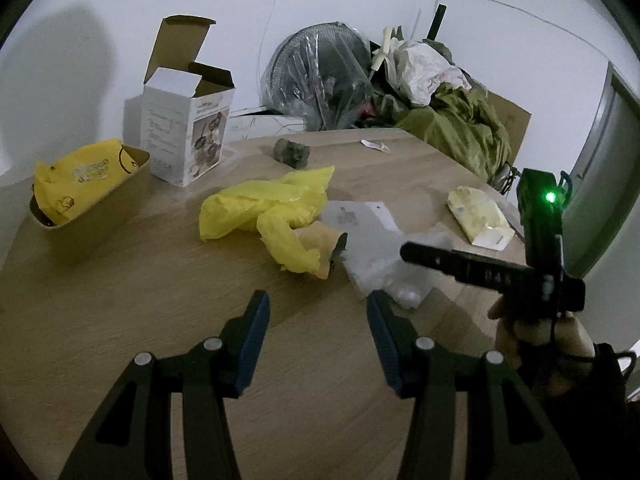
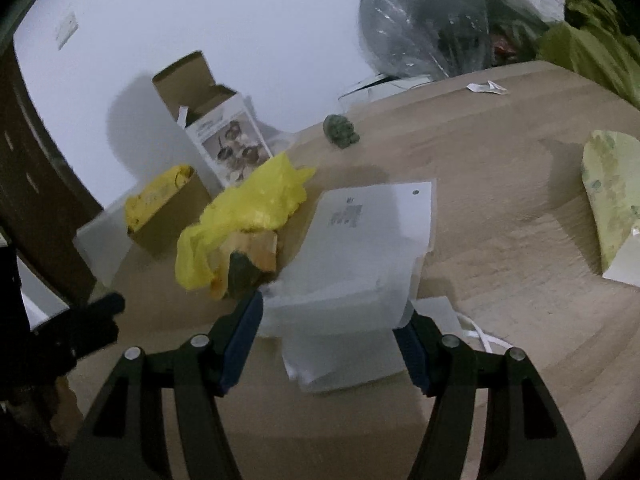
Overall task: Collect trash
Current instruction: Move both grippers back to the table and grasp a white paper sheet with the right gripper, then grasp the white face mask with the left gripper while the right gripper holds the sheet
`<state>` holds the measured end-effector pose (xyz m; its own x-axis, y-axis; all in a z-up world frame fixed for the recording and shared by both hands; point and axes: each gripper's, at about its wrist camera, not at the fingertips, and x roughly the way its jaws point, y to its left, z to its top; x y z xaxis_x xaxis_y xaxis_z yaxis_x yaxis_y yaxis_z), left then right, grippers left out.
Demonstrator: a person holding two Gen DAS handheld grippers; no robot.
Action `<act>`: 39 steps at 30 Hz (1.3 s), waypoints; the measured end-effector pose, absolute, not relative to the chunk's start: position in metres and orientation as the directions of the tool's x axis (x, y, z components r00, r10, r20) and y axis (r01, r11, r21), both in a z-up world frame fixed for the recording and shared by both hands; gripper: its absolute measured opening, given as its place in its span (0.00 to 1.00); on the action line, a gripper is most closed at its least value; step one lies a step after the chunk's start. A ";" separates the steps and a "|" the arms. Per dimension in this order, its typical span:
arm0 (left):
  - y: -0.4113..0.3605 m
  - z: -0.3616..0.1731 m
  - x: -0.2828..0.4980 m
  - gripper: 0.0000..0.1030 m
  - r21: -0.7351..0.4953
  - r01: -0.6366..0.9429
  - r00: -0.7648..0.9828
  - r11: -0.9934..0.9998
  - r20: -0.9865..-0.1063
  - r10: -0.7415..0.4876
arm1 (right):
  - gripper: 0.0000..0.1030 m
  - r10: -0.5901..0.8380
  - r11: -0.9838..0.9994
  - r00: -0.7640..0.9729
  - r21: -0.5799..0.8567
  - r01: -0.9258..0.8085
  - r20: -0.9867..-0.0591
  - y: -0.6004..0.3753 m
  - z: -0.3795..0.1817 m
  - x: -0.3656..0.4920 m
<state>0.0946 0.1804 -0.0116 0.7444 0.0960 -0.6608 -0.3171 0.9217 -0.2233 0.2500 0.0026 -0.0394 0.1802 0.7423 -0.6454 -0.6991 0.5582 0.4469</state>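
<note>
The right gripper [image 2: 332,344] was held low over the white plastic bag [image 2: 360,248], its jaws standing wide to either side of the bag's near end, with nothing yet seen to be pinched; the left gripper [image 1: 318,340] was poised about half open and empty above bare table [image 1: 160,300]. The step in hand was judged to be the picking up of that flat bag, and it would be done best if the pads were brought down onto a raised fold rather than the flat sheet, since thin film is apt to slip. Just beside it lay the yellow plastic bag [image 1: 264,208], draped over a brownish scrap [image 2: 256,248], and a yellowish packet [image 1: 480,216] lay well apart to the right. A brown bin [image 1: 92,204], already lined with yellow, was seen at the far left beside an opened carton [image 1: 188,132]. Beyond the wooden surface, a wrapped fan [image 1: 316,76] and heaped green cloth [image 1: 460,128] were stacked against a plain wall.
</note>
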 end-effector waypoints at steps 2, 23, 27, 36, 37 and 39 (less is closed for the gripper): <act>0.179 -0.010 0.094 0.49 -0.209 -0.319 0.736 0.924 -0.669 0.103 | 0.61 0.753 0.560 0.181 0.470 -0.683 -0.633 0.002 -0.042 0.253; 0.096 -0.032 0.165 0.49 -0.150 -0.176 0.696 0.973 -0.718 0.015 | 0.02 0.864 0.452 0.285 0.390 -0.802 -0.415 -0.075 0.028 0.254; 0.079 -0.034 0.194 0.50 -0.119 -0.112 0.688 0.987 -0.726 -0.009 | 0.02 0.863 0.475 0.334 0.381 -0.793 -0.380 -0.108 0.042 0.259; 0.067 -0.046 0.231 0.52 -0.042 -0.055 0.641 0.998 -0.767 0.003 | 0.02 0.823 0.555 0.417 0.388 -0.736 -0.387 -0.161 0.036 0.273; 0.066 -0.048 0.232 0.52 -0.033 -0.050 0.636 0.998 -0.771 0.007 | 0.02 0.818 0.563 0.424 0.387 -0.730 -0.389 -0.163 0.035 0.273; 0.065 -0.054 0.235 0.52 -0.009 -0.041 0.623 0.999 -0.782 0.019 | 0.02 0.811 0.574 0.437 0.383 -0.724 -0.389 -0.170 0.035 0.272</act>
